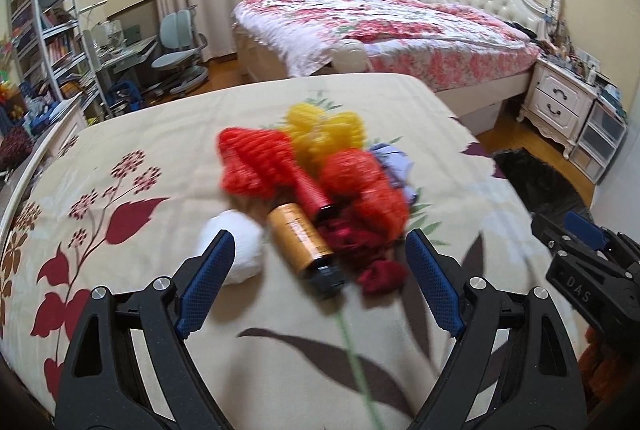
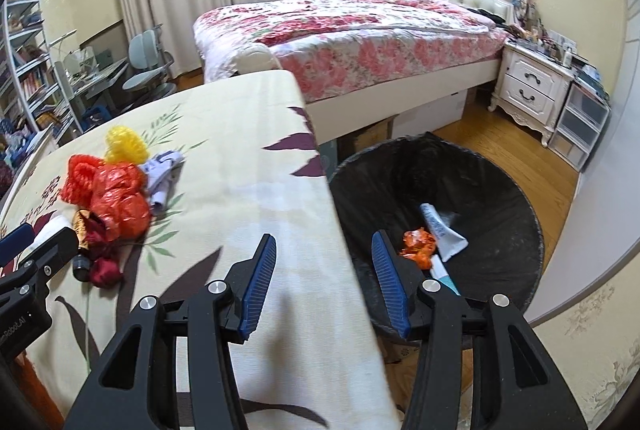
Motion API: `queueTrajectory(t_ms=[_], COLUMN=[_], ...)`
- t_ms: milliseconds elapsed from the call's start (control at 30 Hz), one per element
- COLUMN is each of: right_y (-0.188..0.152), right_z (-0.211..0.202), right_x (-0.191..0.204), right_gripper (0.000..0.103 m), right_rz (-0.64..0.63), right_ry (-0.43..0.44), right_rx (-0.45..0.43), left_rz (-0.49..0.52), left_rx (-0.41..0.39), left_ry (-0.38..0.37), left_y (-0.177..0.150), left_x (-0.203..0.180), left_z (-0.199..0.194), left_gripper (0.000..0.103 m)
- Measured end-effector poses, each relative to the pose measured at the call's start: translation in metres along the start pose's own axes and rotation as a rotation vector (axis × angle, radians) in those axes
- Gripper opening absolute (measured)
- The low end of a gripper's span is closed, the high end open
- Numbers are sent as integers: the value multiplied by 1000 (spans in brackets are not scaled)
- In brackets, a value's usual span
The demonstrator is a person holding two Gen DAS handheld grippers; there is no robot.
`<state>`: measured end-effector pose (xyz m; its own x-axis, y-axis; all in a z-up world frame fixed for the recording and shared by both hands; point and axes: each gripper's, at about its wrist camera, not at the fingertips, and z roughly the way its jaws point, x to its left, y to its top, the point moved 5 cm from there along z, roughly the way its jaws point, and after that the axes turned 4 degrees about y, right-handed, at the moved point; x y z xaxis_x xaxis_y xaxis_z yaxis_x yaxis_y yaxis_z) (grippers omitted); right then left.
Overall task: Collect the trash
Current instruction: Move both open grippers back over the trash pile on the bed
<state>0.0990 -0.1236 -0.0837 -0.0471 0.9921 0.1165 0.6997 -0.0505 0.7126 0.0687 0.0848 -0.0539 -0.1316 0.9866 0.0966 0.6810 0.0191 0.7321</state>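
The left gripper (image 1: pixel 320 258) is held wide apart and empty above the cloth-covered table (image 1: pixel 160 310), with nothing pressed between its blue pads. Just ahead of it a heap of trash is seen on the cloth: an orange bottle (image 1: pixel 302 242), a white paper ball (image 1: pixel 236 250), red foam netting (image 1: pixel 256 166), yellow netting (image 1: pixel 324 128) and a red plastic bag (image 1: pixel 368 190). The right gripper (image 2: pixel 324 270) is held partly apart and empty over the table's edge. Beside that edge a black-lined trash bin (image 2: pixel 500 214) is placed on the floor, with an orange wrapper (image 2: pixel 418 246) and a white tube (image 2: pixel 444 230) lying inside.
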Motion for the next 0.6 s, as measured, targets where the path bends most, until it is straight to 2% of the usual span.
queueTrajectory(t_ms=[333, 600], right_y=[0, 0], right_z=[1, 8], right_x=[41, 65], right_gripper=[50, 50], right_rz=[-65, -103], right_ry=[53, 77], right_rx=[10, 24], left_rz=[-89, -97], left_rx=[47, 73], left_ry=[73, 62], left_y=[-12, -14], left_x=[63, 69], left_z=[11, 27], left_gripper=[85, 85])
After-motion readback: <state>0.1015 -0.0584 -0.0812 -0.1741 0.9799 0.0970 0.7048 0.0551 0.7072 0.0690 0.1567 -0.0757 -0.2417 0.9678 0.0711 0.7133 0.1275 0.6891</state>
